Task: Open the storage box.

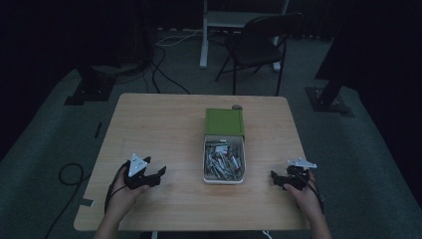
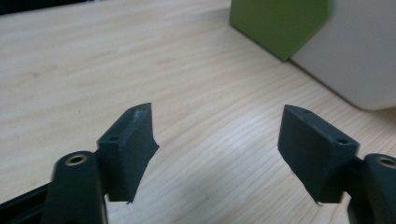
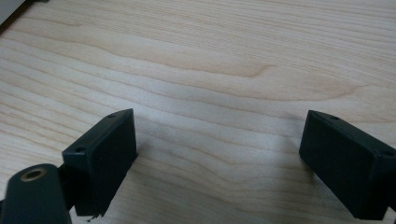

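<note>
A white box (image 1: 224,158) full of small metal pieces (image 1: 223,160) sits in the middle of the wooden table (image 1: 164,124), its green sleeve (image 1: 224,122) pushed back toward the far side. My left gripper (image 1: 160,175) rests low over the table at the front left, jaws apart with bare wood between them. In the left gripper view the gripper (image 2: 217,140) stands open, and the green sleeve (image 2: 275,23) and the white box (image 2: 359,51) lie ahead at the upper right. My right gripper (image 1: 275,179) sits at the front right, open; in its own view the gripper (image 3: 219,154) frames bare wood.
A small dark round object (image 1: 237,106) lies behind the green sleeve near the table's far edge. Beyond the table stand a black folding chair (image 1: 259,45) and a white desk leg (image 1: 204,35). Cables (image 1: 164,74) trail over the floor.
</note>
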`<state>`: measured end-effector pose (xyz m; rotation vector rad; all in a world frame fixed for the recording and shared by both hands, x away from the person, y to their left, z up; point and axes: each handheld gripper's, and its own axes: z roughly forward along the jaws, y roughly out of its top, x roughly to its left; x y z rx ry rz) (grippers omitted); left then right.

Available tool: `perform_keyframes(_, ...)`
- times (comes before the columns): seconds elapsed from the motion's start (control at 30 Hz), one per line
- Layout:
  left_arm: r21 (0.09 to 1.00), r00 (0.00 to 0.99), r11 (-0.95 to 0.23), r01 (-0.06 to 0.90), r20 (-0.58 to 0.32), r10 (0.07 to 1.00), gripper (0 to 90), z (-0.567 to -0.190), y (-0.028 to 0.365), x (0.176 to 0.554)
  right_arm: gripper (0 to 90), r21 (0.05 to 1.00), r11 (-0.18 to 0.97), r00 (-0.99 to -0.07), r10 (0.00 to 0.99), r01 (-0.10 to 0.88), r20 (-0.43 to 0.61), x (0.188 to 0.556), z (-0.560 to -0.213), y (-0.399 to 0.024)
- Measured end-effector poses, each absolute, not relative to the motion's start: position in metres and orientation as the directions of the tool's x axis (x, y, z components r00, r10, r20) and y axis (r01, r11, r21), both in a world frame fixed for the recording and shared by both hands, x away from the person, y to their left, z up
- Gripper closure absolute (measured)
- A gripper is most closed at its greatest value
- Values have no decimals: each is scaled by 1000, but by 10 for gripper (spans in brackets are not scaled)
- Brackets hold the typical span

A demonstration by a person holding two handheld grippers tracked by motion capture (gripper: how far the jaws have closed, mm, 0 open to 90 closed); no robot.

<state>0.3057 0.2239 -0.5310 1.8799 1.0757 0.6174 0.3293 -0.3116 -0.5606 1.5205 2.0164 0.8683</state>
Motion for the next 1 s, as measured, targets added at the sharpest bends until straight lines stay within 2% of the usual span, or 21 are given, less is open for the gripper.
perform_keyframes(0.1,851,496,-252,461,-11,868,192,-536,228,306,107,723,187,-278,961,665,7,329,-561,-312)
perform_keyframes(0.37,834,433,-213,509,-34,901,106,-542,240,307,107,723,187,-278,961,666,7,329,-561,-312)
perform_keyframes(0.77,768,293,-184,613,-6,956,106,-551,266,307,106,723,187,-278,961,665,7,329,-561,-312)
perform_keyframes(1.0,751,241,-169,638,13,970,106,-552,278,306,106,723,187,-278,961,665,7,329,-561,-312)
